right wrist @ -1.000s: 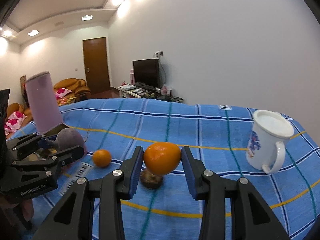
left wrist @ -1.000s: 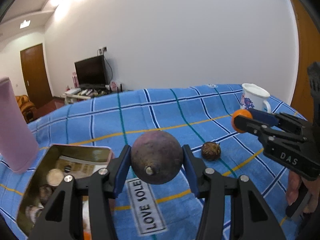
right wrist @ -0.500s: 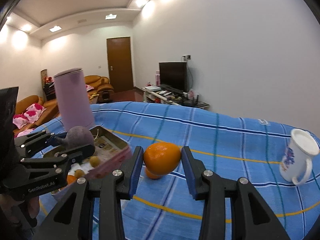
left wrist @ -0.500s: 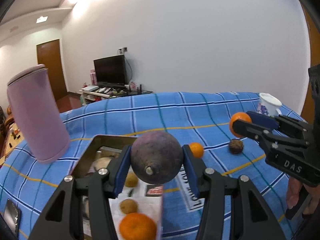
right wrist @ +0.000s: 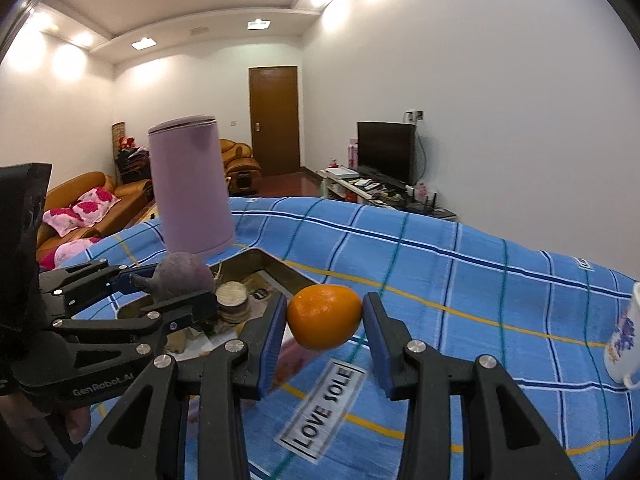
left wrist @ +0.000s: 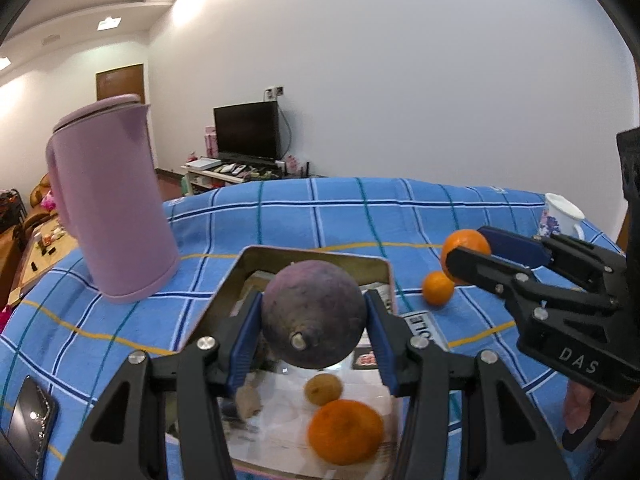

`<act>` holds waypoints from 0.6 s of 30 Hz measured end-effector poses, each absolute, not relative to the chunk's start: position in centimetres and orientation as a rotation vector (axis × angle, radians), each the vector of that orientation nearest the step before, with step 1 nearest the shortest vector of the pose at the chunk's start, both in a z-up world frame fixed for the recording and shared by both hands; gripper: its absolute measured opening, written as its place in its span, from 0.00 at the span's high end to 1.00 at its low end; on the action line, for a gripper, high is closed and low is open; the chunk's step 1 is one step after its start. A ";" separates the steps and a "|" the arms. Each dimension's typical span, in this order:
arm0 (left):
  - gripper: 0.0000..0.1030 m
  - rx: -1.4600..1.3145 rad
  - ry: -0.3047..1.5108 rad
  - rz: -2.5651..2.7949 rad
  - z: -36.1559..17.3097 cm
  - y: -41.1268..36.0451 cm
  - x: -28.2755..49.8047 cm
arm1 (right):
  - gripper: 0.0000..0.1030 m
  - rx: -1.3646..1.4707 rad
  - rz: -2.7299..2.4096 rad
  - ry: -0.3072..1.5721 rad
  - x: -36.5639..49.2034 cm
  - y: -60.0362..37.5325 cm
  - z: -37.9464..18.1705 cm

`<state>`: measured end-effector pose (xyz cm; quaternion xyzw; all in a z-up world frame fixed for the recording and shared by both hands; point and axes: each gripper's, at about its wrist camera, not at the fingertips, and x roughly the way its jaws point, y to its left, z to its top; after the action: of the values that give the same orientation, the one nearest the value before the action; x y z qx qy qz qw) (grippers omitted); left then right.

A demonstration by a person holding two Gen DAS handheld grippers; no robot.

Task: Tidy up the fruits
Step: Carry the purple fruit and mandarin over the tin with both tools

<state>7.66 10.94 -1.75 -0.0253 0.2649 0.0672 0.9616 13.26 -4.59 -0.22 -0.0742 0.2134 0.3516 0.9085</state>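
We have both grippers up and side by side, pitched slightly downward. Left gripper [left wrist: 314,330] is clamped, blue fingers [left wrist: 244,336] pressed on both sides of the purple fruit [left wrist: 314,312]. Right gripper [right wrist: 325,322] is likewise clamped on the orange [right wrist: 325,322] (pads flush on both sides). Our hand [left wrist: 580,408] shows under the right gripper's handle, gripping it.

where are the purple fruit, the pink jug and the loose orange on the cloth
purple fruit [left wrist: 314,312], left wrist view, middle of its round skin above the stem
pink jug [left wrist: 110,208], left wrist view, middle of its side wall
loose orange [left wrist: 438,288], left wrist view, centre of its peel
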 end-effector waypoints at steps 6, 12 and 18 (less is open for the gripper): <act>0.49 -0.080 0.551 0.171 -2.4 12.9 7.4 | 0.60 -0.172 0.773 0.437 13.2 -2.3 -0.4; 0.49 -0.097 0.563 0.196 -2.8 14.1 7.3 | 0.60 -0.194 0.806 0.440 12.6 -0.5 -0.9; 0.49 -0.104 0.575 0.203 -3.2 14.6 7.0 | 0.60 -0.202 0.816 0.448 12.6 0.2 -1.2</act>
<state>7.03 14.60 -3.17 -0.0511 0.2828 0.1000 0.9526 12.57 0.19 -1.19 -0.0973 0.2156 0.3928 0.8887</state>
